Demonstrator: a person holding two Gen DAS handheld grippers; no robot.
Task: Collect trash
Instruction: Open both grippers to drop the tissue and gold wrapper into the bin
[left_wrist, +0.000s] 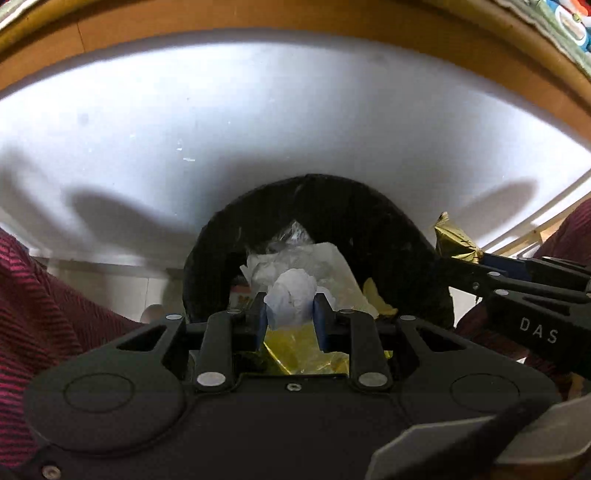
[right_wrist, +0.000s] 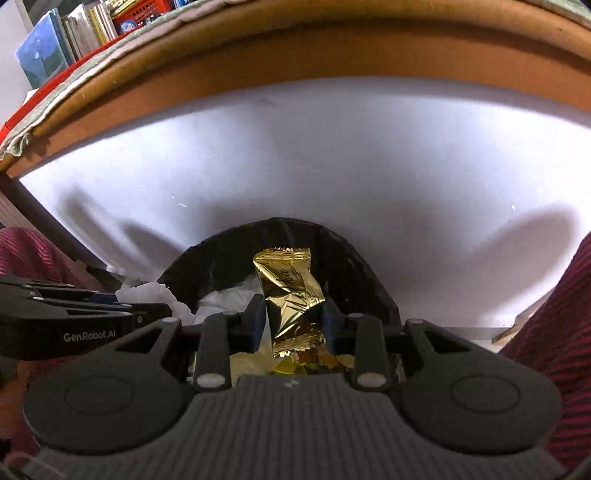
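My left gripper (left_wrist: 291, 308) is shut on a crumpled white tissue (left_wrist: 291, 295), held over the mouth of a black-lined trash bin (left_wrist: 332, 206). Inside the bin lie white paper, clear plastic and yellow wrappers (left_wrist: 303, 354). My right gripper (right_wrist: 293, 314) is shut on a gold foil wrapper (right_wrist: 290, 291), also above the bin (right_wrist: 295, 229). In the left wrist view the right gripper (left_wrist: 465, 264) comes in from the right with the gold wrapper (left_wrist: 452, 240). The left gripper (right_wrist: 162, 314) with its tissue (right_wrist: 147, 295) shows at the left of the right wrist view.
The bin stands under a table with a white underside (left_wrist: 258, 110) and a brown wooden edge (right_wrist: 295, 55). Red striped sleeves (left_wrist: 44, 295) flank both views. Books (right_wrist: 62, 40) stand on a shelf at the upper left. A table leg (right_wrist: 44, 218) slants down at the left.
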